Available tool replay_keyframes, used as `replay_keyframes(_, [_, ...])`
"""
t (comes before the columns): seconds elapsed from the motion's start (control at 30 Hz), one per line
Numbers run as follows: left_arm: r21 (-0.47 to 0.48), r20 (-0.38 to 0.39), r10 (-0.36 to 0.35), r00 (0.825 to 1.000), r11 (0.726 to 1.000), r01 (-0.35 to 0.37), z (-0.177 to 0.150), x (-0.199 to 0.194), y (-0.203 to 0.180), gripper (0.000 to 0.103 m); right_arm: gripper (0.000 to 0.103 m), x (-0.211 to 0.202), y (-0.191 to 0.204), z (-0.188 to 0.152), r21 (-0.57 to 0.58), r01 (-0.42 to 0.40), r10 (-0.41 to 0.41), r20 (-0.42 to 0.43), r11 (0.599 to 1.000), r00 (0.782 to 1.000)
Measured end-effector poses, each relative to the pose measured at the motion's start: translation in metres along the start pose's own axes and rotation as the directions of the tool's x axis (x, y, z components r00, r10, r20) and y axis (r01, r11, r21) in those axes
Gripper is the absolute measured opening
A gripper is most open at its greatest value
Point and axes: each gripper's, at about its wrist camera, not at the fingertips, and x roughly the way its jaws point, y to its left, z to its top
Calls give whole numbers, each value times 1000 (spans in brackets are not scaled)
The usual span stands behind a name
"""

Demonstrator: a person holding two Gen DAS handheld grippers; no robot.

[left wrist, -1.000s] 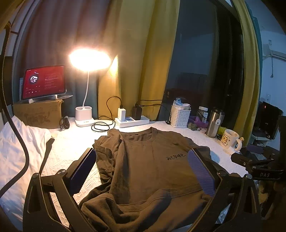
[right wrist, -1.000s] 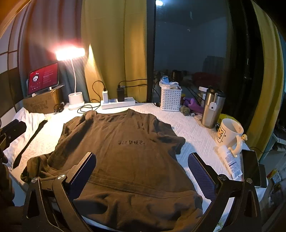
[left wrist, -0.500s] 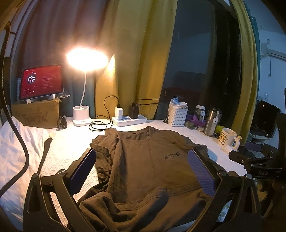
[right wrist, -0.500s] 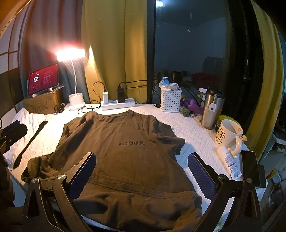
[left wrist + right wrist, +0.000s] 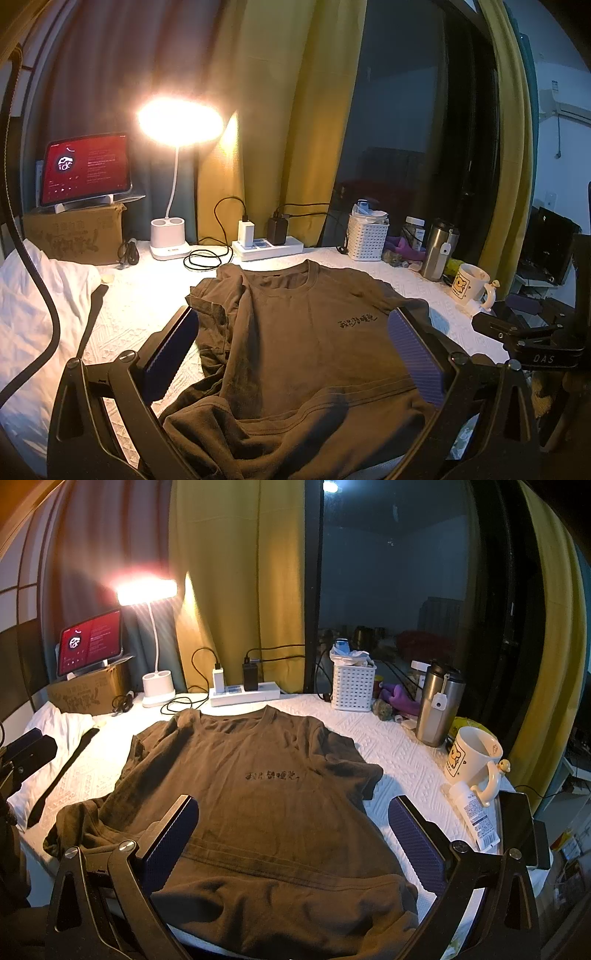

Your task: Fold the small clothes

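Both tongs released, left gripper (image 5: 291, 350) and right gripper (image 5: 291, 830) hover over brown t-shirt (image 5: 258, 797), spread front-up, left sleeve bunched.

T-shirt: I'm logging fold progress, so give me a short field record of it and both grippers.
garment: brown T-shirt, front up, collar away from cameras
state: spread, unfolded; left sleeve and hem bunched
surface: white table cover
left gripper: open, empty, above shirt
right gripper: open, empty, above hem
nearby: mug, tumbler, lamp
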Motion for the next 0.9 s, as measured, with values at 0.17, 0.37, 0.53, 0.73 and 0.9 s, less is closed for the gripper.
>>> replay_keyframes(0.17, [1,-1,-1,1000,1000,1,-1,0,1,101,103,0,0,0,0,1,-1,0,1000,1000])
replay_keyframes(0.37, [0,-1,-2,1000,1000,2,-1,0,2,101,103,0,1,0,-1,1,-1,0,1000,1000])
replay_keyframes(0.53, [-1,-2,-2,1000,1000,2,-1,0,2,101,103,0,0,-1,-1,1,-1,1,1000,1000])
replay_keyframes(0.73, [-2,-2,-3,1000,1000,3,-2,0,4,101,103,1,1,-1,-1,1,-1,0,1000,1000])
replay_keyframes(0.9, [-1,-2,-2,1000,1000,2,-2,0,3,101,103,1,1,0,-2,0,0,-2,1000,1000])
